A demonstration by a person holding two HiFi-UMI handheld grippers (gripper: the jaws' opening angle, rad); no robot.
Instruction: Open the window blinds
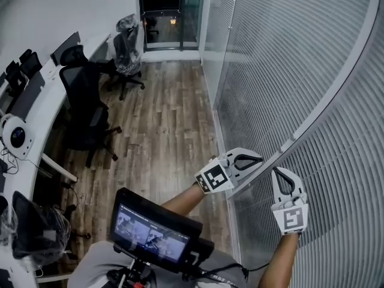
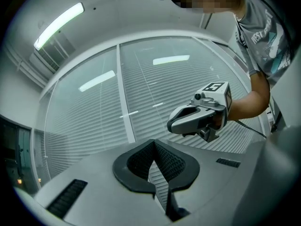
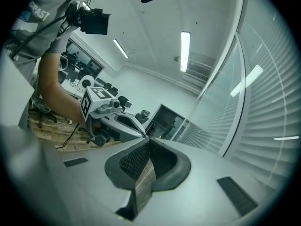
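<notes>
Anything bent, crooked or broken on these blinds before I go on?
Nothing stands out: the blinds hang behind the glass with evenly spaced slats, none visibly bent, sagging or missing.

Left claw (image 2: 154, 145), jaws together, points at window blinds (image 2: 188, 93); right claw (image 2: 172, 125) hovers alongside.

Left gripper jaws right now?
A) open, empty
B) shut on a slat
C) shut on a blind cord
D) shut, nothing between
D: in the left gripper view the left gripper has its jaws together at the tips, with only the blinds showing beyond them.
</notes>
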